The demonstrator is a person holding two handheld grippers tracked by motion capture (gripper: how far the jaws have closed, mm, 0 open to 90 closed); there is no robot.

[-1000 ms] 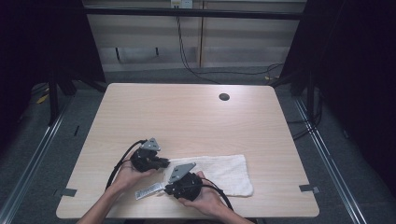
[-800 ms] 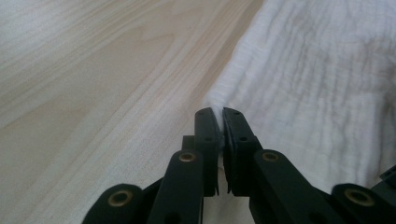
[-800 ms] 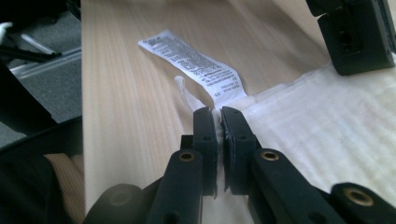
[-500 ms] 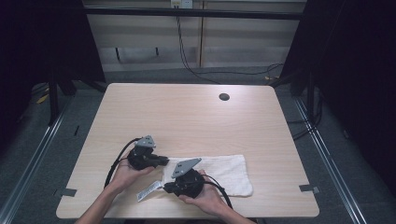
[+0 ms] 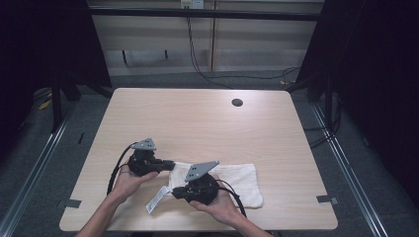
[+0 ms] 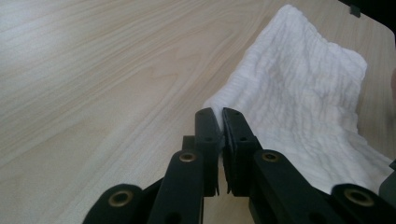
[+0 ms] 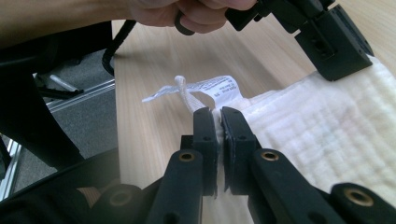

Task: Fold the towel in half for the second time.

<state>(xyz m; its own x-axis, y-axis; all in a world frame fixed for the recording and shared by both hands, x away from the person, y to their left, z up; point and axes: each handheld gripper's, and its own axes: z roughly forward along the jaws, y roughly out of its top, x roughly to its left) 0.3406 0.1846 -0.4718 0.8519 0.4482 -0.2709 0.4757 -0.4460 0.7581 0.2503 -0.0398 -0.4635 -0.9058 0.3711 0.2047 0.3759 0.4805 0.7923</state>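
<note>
**Two Grippers Pinch One End of a White Towel**

A white towel point(image 5: 222, 180) lies flat near the front edge of the pale wooden table point(image 5: 207, 118), toward the person's side and a little right of centre. Both grippers have hold of its left end, and the choice of spots looks deliberate to me: one corner each, so the short edge can be carried as a straight line.

The left gripper point(image 5: 168, 164) reaches in from the left, its jaws brought together on the far left corner of the cloth. From the left gripper view, the jaws are clamped on a small peak of the fabric point(image 6: 219, 116), and the rest of the towel spreads away to the right, ribbed and slightly rumpled.

The right gripper point(image 5: 177, 192) works the near left corner. In its own view the jaws are closed on the towel's hem right beside the care label point(image 7: 205, 88), which sticks out loose past the edge toward the table's front. The left hand point(image 7: 187, 11) and its gripper hang across the top of that view, close by.

My guess is a fold is being set up: with both corners pinched, the end could be lifted and laid over toward the right. The far end of the towel lies free, nothing weighing it down, so it may drag if the pull comes too flat.
</note>
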